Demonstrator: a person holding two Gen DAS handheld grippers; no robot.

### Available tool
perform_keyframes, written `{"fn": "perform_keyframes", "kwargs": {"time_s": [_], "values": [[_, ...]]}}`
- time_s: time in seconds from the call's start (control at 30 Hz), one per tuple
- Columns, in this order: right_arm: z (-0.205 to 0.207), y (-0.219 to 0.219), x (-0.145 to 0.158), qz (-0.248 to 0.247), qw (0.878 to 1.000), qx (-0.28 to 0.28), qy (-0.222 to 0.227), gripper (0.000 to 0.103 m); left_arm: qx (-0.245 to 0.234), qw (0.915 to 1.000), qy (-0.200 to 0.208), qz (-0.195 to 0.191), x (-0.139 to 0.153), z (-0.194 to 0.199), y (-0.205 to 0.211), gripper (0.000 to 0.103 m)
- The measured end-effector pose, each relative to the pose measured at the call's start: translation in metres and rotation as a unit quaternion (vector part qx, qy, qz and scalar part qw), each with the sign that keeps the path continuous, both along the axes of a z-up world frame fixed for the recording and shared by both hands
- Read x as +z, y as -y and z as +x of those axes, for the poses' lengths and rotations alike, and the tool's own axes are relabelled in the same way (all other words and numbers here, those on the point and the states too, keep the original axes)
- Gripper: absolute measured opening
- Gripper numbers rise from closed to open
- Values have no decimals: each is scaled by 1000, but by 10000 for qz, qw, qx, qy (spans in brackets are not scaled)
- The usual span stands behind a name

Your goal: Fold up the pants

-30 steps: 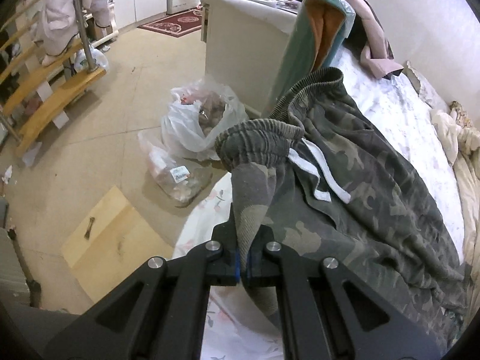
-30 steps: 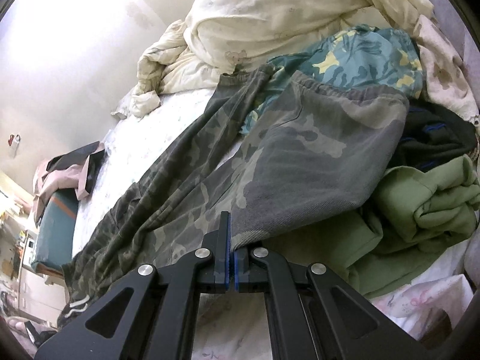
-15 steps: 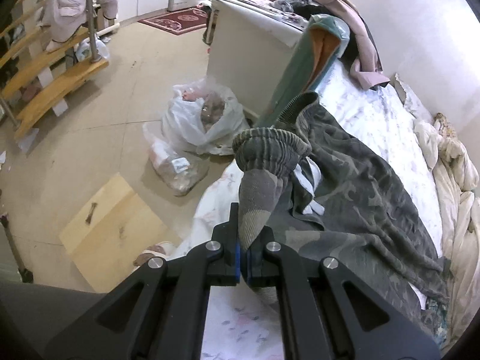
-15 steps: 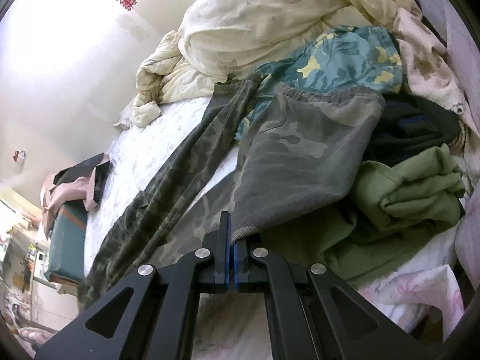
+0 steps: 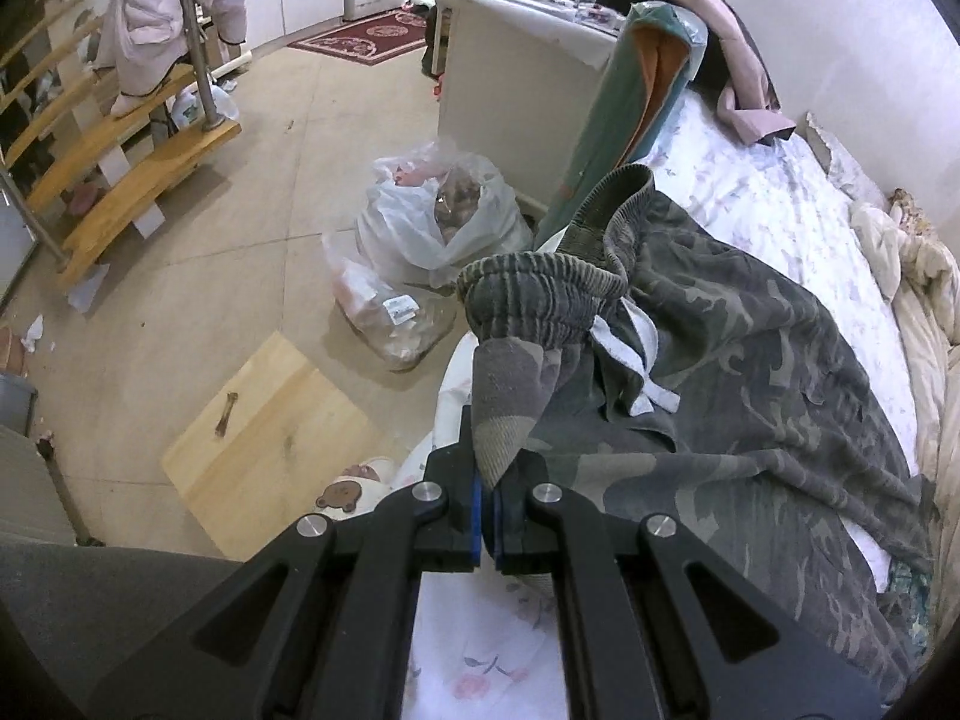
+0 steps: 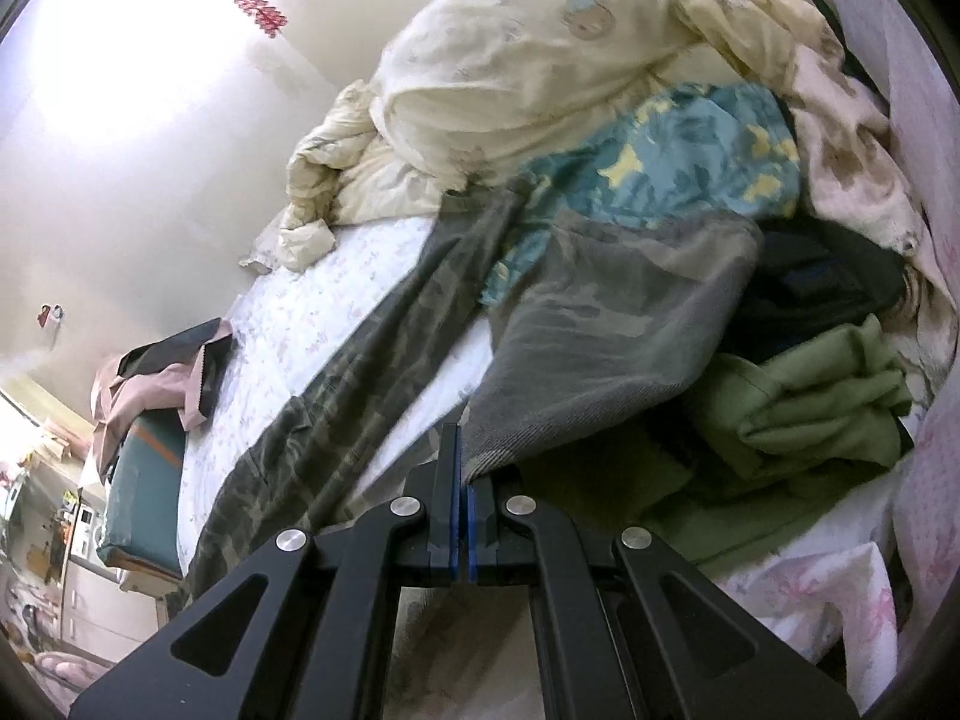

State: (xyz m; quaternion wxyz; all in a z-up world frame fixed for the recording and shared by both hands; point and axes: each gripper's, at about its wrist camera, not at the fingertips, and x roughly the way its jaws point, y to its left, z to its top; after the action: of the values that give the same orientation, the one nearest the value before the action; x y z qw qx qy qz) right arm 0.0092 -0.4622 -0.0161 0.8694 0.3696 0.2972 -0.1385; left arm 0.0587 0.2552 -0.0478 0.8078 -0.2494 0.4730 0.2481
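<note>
The camouflage pants [image 5: 750, 372] are spread lengthwise on the bed [image 5: 780, 192], and the lengthwise fold is judged to be in hand. The waistband corner is pinched in the closed left hand-held gripper [image 5: 487, 498] at 6 o'clock, and the hem of one leg in the closed right hand-held gripper [image 6: 462, 498]. Next, both held edges would need carrying together across to the far leg at 11 o'clock and laying flat.

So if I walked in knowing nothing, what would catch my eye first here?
Probably the camouflage pants stretched along the flowered bed, pinched at the waistband by the left gripper and at a leg end by the right gripper. Then the heap of clothes and bedding at the bed's far end, and the plastic bags on the floor beside it.
</note>
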Motion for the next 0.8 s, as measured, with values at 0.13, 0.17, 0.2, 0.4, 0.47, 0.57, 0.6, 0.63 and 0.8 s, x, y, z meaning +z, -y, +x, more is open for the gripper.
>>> {"fn": "perform_keyframes", "kwargs": {"time_s": [0.13, 0.17, 0.2, 0.4, 0.47, 0.57, 0.6, 0.63, 0.8], "values": [[15, 0, 19, -93, 9999, -45, 133, 0, -287, 9992, -58, -258, 7, 20, -3, 1], [19, 0, 23, -96, 9998, -93, 178, 0, -334, 9992, -40, -228, 12, 24, -3, 1], [22, 1, 25, -106, 9997, -121, 202, 0, -380, 9991, -37, -210, 17, 30, -2, 1], [53, 11, 39, 67, 9988, -315, 363, 0, -563, 9970, -74, -524, 34, 61, 5, 3], [69, 13, 44, 119, 9986, -320, 395, 0, -705, 9966, -37, -416, 43, 77, 9, 3], [102, 16, 50, 95, 9989, -315, 329, 0, -817, 9965, 41, -184, 57, 106, 10, 2], [116, 18, 51, 101, 9990, -325, 306, 0, -868, 9962, 46, -76, 61, 122, 10, 2], [135, 21, 53, 104, 9992, -305, 258, 0, -924, 9957, 55, 28, 63, 133, 11, 2], [258, 22, 52, -410, 9983, 267, -329, 0, -1163, 9872, -15, 1092, 59, 222, 19, 2]]}}
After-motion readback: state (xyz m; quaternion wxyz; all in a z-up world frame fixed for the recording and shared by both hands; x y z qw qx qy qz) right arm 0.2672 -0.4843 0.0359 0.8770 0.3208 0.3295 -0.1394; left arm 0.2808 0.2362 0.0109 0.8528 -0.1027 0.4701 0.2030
